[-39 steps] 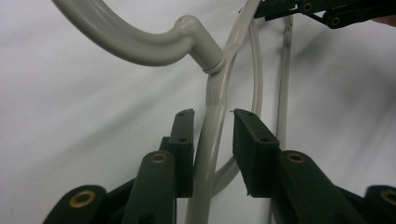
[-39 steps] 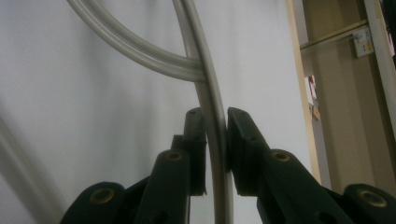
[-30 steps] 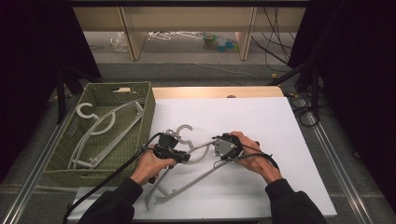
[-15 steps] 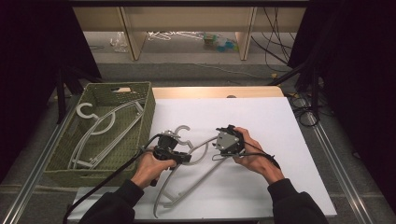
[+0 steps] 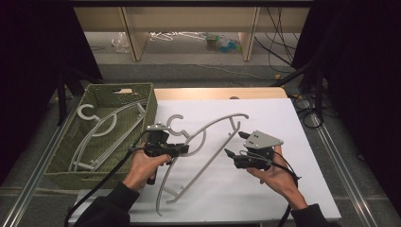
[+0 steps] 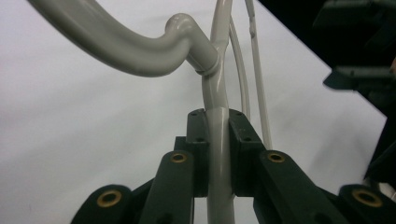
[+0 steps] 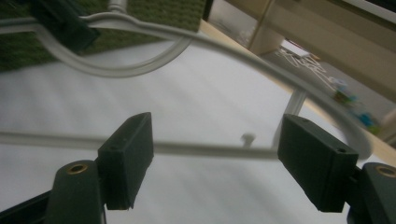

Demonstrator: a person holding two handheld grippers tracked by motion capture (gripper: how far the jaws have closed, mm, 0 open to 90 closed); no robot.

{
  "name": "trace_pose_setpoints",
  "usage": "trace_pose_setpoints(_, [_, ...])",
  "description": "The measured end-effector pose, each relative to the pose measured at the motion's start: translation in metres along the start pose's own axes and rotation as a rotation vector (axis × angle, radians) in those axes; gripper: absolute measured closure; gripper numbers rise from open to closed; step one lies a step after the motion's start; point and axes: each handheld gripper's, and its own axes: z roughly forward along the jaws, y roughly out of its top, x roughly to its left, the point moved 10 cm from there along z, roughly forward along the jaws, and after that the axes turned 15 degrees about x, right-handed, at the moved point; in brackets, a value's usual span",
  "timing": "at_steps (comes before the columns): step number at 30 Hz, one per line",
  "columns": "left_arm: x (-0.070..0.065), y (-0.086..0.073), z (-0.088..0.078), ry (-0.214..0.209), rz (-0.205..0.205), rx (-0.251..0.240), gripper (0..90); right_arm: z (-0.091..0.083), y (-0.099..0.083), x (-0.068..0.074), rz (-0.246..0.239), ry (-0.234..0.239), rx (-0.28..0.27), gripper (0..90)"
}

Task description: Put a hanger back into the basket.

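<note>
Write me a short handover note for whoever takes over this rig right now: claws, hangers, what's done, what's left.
Left claw: shut on the grey hanger, gripping it just below the hook; hanger lifted partly off the white table.
Right claw: jaws have just been opening and now stand wide, released, close by the hanger's right end.
Green basket: sits at the table's left, with one hanger in the basket.
Done: one hanger binned, a second picked up.
Left: probably carry this one left into the basket and let go.
</note>
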Motion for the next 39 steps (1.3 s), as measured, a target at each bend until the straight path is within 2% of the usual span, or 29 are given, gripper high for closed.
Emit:
trace_pose_setpoints(2, [-0.002, 0.003, -0.010, -0.008, -0.006, -0.027, 80.3, -0.002, -0.002, 0.002, 0.012, 0.018, -0.008, 27.4])
trace_pose_setpoints(4, [-0.003, 0.007, -0.020, -0.031, -0.016, -0.052, 80.2, -0.007, -0.010, 0.003, 0.049, 0.039, -0.013, 26.6])
trace_pose_setpoints(6, [-0.004, 0.012, -0.030, -0.048, -0.028, -0.078, 80.3, -0.008, -0.011, 0.003, 0.056, 0.041, -0.023, 26.6])
trace_pose_setpoints(7, [-0.004, 0.014, -0.035, -0.066, -0.040, -0.090, 80.2, -0.009, -0.015, 0.004, 0.075, 0.050, -0.020, 26.4])
trace_pose_setpoints(13, [0.002, 0.024, -0.064, -0.097, -0.080, -0.153, 80.1, -0.007, -0.021, 0.010, 0.088, 0.066, -0.018, 26.2])
trace_pose_setpoints(18, [0.019, 0.029, -0.091, -0.074, -0.109, -0.186, 80.0, -0.005, -0.023, 0.013, 0.076, 0.076, -0.016, 26.2])
trace_pose_setpoints(24, [0.037, 0.036, -0.128, -0.069, -0.155, -0.244, 80.1, -0.004, -0.024, 0.014, 0.073, 0.085, -0.008, 26.2])
trace_pose_setpoints(27, [0.050, 0.038, -0.144, -0.054, -0.167, -0.251, 80.1, -0.003, -0.024, 0.015, 0.072, 0.088, -0.002, 26.2])
trace_pose_setpoints(29, [0.059, 0.039, -0.153, -0.034, -0.185, -0.259, 80.1, -0.002, -0.025, 0.016, 0.068, 0.089, -0.002, 26.2])
trace_pose_setpoints(30, [0.070, 0.039, -0.163, -0.016, -0.202, -0.271, 80.0, -0.002, -0.025, 0.017, 0.067, 0.096, 0.000, 26.2])
trace_pose_setpoints(31, [0.070, 0.039, -0.163, -0.016, -0.202, -0.271, 80.1, -0.002, -0.025, 0.017, 0.067, 0.096, 0.000, 26.2])
trace_pose_setpoints(32, [0.075, 0.040, -0.168, -0.010, -0.213, -0.285, 80.1, -0.002, -0.024, 0.016, 0.065, 0.087, -0.007, 26.2])
trace_pose_setpoints(33, [0.087, 0.039, -0.178, 0.015, -0.232, -0.300, 80.0, -0.002, -0.024, 0.016, 0.066, 0.087, -0.007, 26.1])
trace_pose_setpoints(34, [0.087, 0.039, -0.178, 0.015, -0.232, -0.300, 80.0, -0.002, -0.024, 0.016, 0.066, 0.087, -0.007, 26.1])
trace_pose_setpoints(36, [0.098, 0.040, -0.187, 0.032, -0.245, -0.322, 80.0, -0.002, -0.024, 0.017, 0.066, 0.094, -0.009, 25.9])
trace_pose_setpoints(37, [0.109, 0.039, -0.195, 0.056, -0.254, -0.327, 80.0, -0.001, -0.024, 0.018, 0.066, 0.099, -0.007, 25.6])
trace_pose_setpoints(38, [0.109, 0.039, -0.195, 0.056, -0.254, -0.327, 80.0, -0.001, -0.024, 0.018, 0.066, 0.099, -0.007, 25.6])
trace_pose_setpoints(39, [0.116, 0.038, -0.199, 0.072, -0.252, -0.326, 80.0, 0.000, -0.023, 0.018, 0.067, 0.091, -0.018, 25.4])
